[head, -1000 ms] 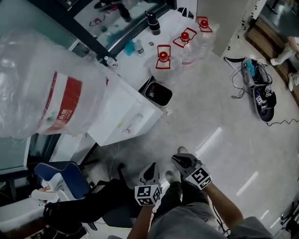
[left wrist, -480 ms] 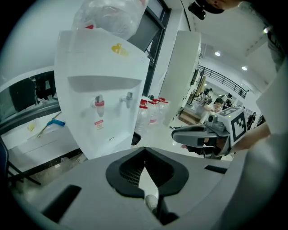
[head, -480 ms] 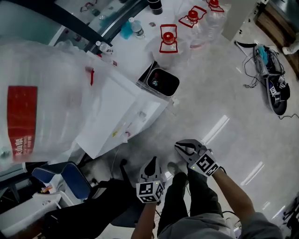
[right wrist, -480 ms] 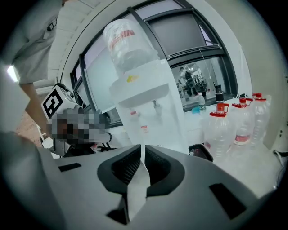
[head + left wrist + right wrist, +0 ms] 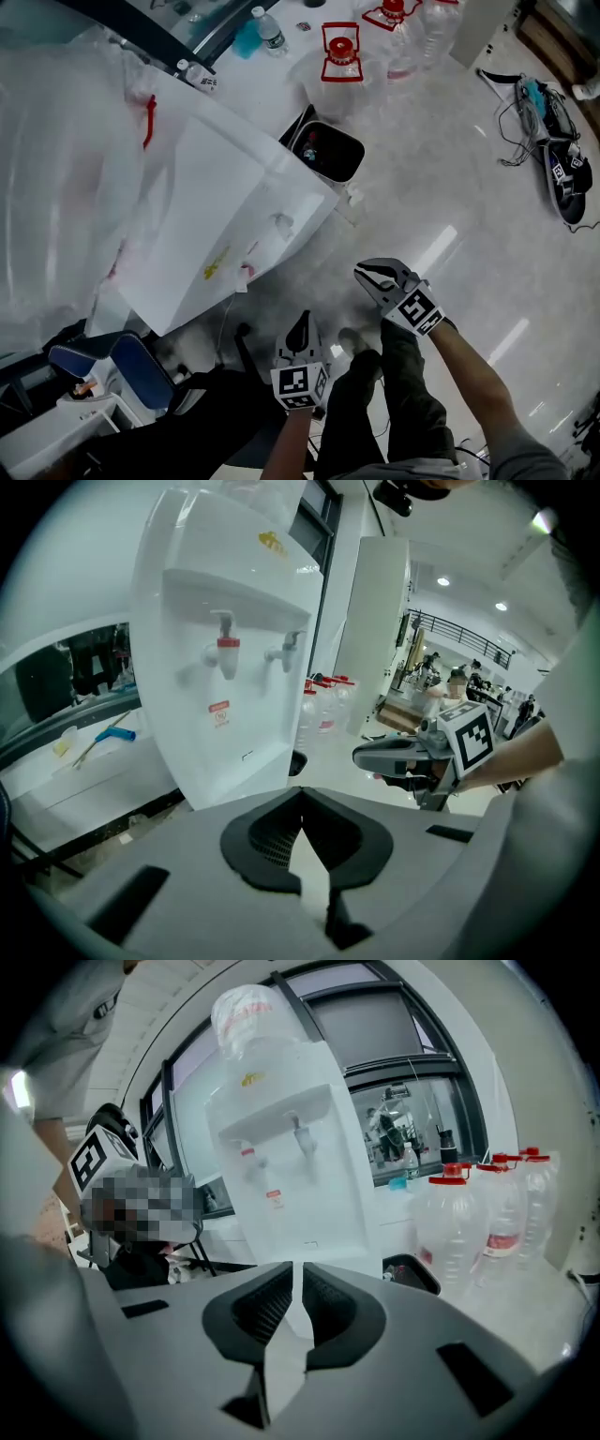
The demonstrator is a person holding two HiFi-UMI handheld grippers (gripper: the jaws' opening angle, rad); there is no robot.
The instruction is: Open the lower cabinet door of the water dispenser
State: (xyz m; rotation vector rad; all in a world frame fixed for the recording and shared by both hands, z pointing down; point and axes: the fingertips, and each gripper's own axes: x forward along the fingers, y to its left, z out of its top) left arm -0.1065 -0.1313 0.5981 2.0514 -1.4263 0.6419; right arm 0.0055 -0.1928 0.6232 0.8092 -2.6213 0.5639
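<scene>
— White water dispenser (image 5: 234,206): where does it stand?
— On the floor (image 5: 450,234), with a big clear bottle (image 5: 66,187) seated on top. Both gripper views face its front, which has two taps (image 5: 228,655) in the recess.
— Lower cabinet door (image 5: 234,752)?
— It is under the taps, on the dispenser's lower front. The panel looks flush with the body, so it reads as closed. Neither gripper touches it.
— Left gripper (image 5: 302,321)?
— Jaws together, nothing between them. It is held low over the person's legs, apart from the dispenser.
— Right gripper (image 5: 366,274)?
— Jaws drawn in to a hairline slit, empty. It is beside the left one and also apart from the dispenser.
— Other items?
— A black-lined bin (image 5: 326,152) is on the floor, just beside the dispenser's far side. Clear bottles with red caps (image 5: 339,56) stand beyond the bin, toward the floor's far edge. A tangle of cables (image 5: 525,112) lies near the floor's right edge. A blue chair (image 5: 141,361) is at lower left, near the dispenser's base.
</scene>
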